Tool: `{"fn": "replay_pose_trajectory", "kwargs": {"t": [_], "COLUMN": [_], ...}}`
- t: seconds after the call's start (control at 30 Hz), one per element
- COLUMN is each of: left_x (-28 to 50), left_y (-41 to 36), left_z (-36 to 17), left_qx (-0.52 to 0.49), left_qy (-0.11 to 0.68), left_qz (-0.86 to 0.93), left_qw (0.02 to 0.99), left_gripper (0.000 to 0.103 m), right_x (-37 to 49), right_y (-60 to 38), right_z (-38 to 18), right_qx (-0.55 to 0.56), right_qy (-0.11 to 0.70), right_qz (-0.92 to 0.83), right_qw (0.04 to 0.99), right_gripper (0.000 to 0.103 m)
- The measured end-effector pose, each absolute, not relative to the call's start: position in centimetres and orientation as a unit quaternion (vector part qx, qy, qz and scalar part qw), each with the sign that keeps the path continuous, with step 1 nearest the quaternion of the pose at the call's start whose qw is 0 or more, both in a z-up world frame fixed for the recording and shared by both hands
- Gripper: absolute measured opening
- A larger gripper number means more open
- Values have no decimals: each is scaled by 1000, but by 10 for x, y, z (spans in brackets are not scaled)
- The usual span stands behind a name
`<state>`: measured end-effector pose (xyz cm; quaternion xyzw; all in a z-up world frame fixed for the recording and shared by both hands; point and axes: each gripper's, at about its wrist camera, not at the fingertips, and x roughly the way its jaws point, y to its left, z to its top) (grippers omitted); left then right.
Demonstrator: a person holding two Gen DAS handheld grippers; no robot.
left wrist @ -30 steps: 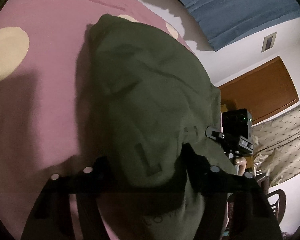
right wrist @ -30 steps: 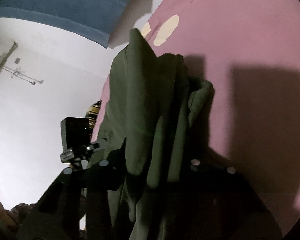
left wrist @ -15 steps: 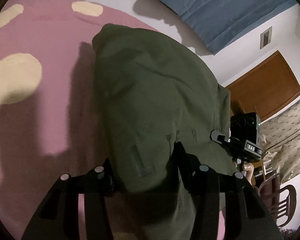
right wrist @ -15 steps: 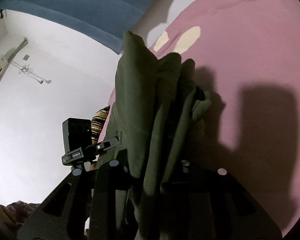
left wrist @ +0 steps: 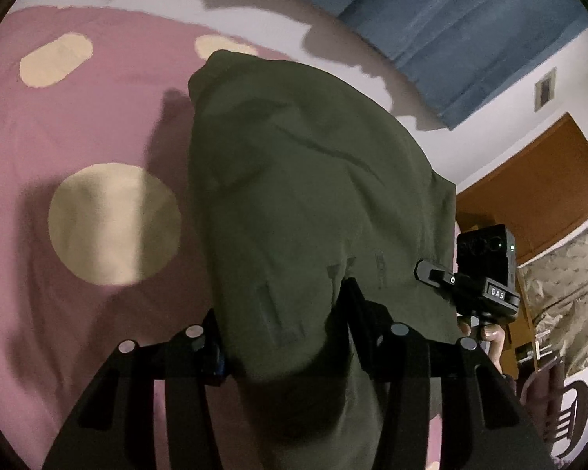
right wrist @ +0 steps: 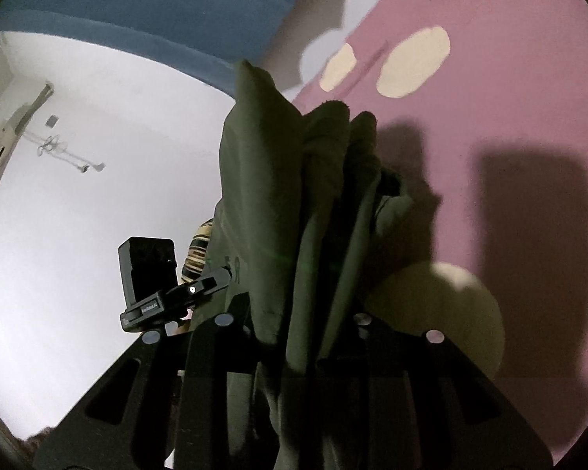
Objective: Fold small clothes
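Pink dotted bedding (left wrist: 98, 125) lies beyond a green garment (left wrist: 302, 196), which hangs bunched ahead of both grippers. Left gripper (left wrist: 282, 337) clamps one edge, right gripper (right wrist: 298, 325) pinches several layers. Since a second ago both have tilted upward, revealing more wall (right wrist: 98, 196); probably a lift before laying flat.

A home bedroom is indicated by the pink dotted bedsheet (left wrist: 78, 125), with a blue curtain (left wrist: 470, 39) and wooden door (left wrist: 537, 192) beyond it.
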<state>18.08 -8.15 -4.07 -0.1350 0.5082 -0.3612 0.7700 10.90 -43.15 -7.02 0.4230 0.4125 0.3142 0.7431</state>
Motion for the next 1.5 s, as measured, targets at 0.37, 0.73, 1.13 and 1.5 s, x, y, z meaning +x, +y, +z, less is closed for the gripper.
{"fn": "replay_pose_trajectory", "kwargs": {"t": [0.37, 0.73, 1.13, 1.5], "left_x": [195, 188, 188, 189], "left_y": [-74, -69, -69, -71], "left_z": [-72, -67, -71, -71], "left_qx": [-171, -172, -180, -182], "left_qy": [519, 511, 497, 496], "left_qz": [-362, -365, -376, -377], "left_qw": [755, 759, 761, 761], "left_gripper": [51, 53, 56, 57], "right_x": [123, 124, 123, 125], "right_y": [-428, -429, -428, -427], "right_z": [-91, -99, -101, -99], "right_qx": [454, 481, 489, 493], "right_qy": [426, 417, 410, 408], "right_qz": [309, 313, 318, 320], "right_qw": [719, 705, 701, 698], "right_gripper": [23, 23, 24, 26]}}
